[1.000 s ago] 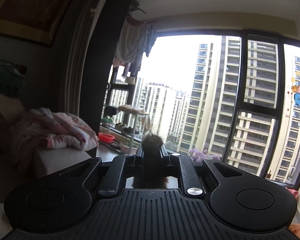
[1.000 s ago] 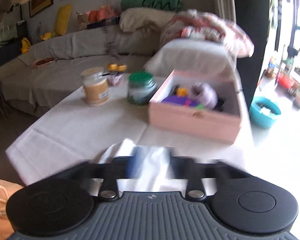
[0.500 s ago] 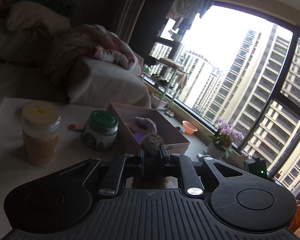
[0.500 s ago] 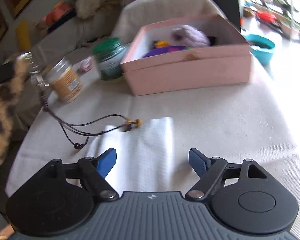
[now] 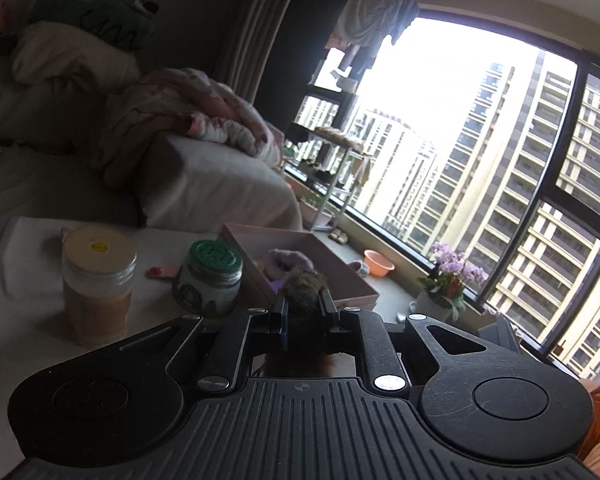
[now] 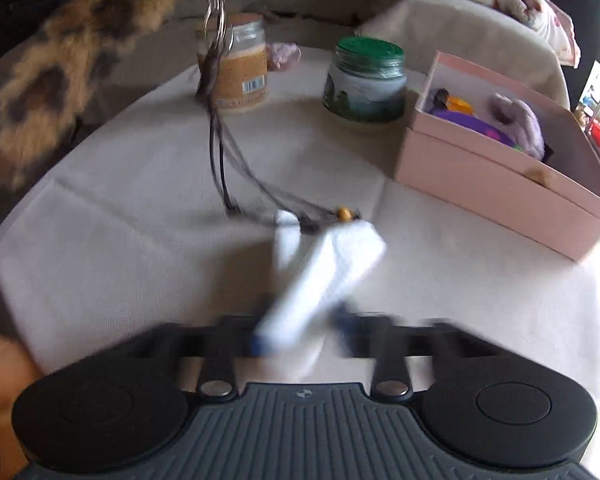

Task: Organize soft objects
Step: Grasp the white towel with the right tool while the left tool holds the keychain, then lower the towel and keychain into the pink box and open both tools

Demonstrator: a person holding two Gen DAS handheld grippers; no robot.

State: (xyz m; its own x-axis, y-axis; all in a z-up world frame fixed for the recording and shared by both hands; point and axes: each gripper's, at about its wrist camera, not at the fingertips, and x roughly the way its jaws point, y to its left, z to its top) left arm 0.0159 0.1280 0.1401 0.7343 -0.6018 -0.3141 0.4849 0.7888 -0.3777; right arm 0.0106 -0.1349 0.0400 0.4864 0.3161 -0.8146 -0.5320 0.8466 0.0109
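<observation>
While the left gripper (image 5: 303, 307) is pinching a tuft of coarse brown fur between its nearly closed jaws, the rest of that furry tail (image 6: 56, 76), tan with dark leopard-like blotches, is hanging at the upper left of the right wrist view, with a metal key ring (image 6: 217, 20) and thin dark cords (image 6: 220, 160) trailing from it down onto the cloth-covered table (image 6: 120, 260). The cords are ending at a small yellow bead (image 6: 343, 213) lying against a white, quilted paper tissue (image 6: 320, 276). The right gripper (image 6: 300, 332), angled steeply down at the table, is closing its blue-tipped jaws on the near end of that tissue, which is bunching into a raised fold; the fingers are blurred. Farther back a glass jar (image 6: 238, 68) with a tan filling and a barcode label is standing beside a squat jar (image 6: 364, 80) with a ribbed green lid and a pictured label whose writing is too blurred to read. At the right a pink cardboard box (image 6: 500, 188) is sitting open, holding a fluffy lilac scrunchie (image 6: 518, 124) and purple and yellow items.
</observation>
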